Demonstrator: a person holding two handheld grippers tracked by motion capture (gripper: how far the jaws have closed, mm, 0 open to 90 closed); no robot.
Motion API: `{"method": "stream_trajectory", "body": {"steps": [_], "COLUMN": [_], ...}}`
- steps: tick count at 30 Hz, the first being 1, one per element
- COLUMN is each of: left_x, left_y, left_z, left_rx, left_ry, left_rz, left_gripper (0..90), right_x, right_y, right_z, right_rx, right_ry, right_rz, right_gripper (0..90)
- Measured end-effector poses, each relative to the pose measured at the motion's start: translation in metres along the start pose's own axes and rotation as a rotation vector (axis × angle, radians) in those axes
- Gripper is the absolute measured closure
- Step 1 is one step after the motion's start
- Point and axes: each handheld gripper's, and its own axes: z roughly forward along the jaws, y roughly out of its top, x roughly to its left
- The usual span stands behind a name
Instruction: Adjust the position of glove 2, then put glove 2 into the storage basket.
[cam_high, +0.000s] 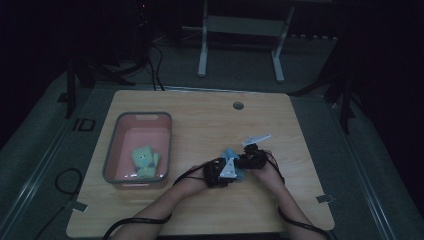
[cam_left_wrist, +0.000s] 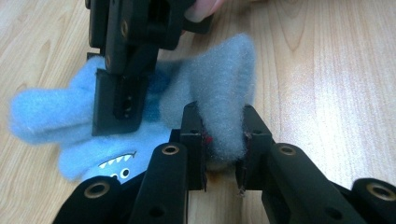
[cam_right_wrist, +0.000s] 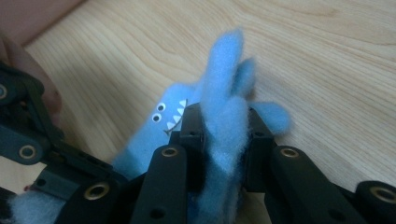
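Two grippers are clamped on the same blue fleece toy (cam_high: 233, 159), which sits a little right of the middle of the counter (cam_high: 200, 125), toward its near edge. My left gripper (cam_left_wrist: 223, 140) has its jaws narrowed on a fold of the fleece, and my right gripper (cam_right_wrist: 225, 133) pinches another upright flap just as tightly; in the high view they meet almost nose to nose, left gripper (cam_high: 220, 172) and right gripper (cam_high: 250, 159) touching the toy from opposite ends. The toy's long axis runs roughly between the two grippers, with its toothy face (cam_right_wrist: 169, 116) lying toward the left one. Neither hand is nearer than the other, so I judge the next move as a shared lift or stretch. A pink bin (cam_high: 112, 155) with a green toy (cam_high: 145, 161) inside stands well apart, by the counter's left edge.
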Motion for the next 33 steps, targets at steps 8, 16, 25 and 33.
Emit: {"method": "stream_trajectory", "body": {"steps": [8,16,25,33], "left_x": [0.005,0.011,0.017,0.026], "left_y": [0.000,0.005,0.013,0.017], "left_z": [-0.013,-0.032,-0.057,-0.087], "left_rx": [0.007,-0.017,-0.011,0.005], "left_ry": [-0.011,-0.012,-0.001,0.021], "left_rz": [-0.008,-0.026,-0.016,-0.010], "left_gripper": [77.2,77.2,77.2,77.2], "right_x": [0.002,0.009,0.017,0.032], "right_y": [0.004,0.015,0.032,0.059], "right_z": [-0.003,-0.013,-0.023,-0.028], "right_rx": [-0.027,-0.068,-0.101,-0.116], "right_ry": [0.023,0.033,0.062,0.076], "right_rz": [0.041,0.055,0.055,0.034], "right_gripper": [76.3,76.3,76.5,76.5]}}
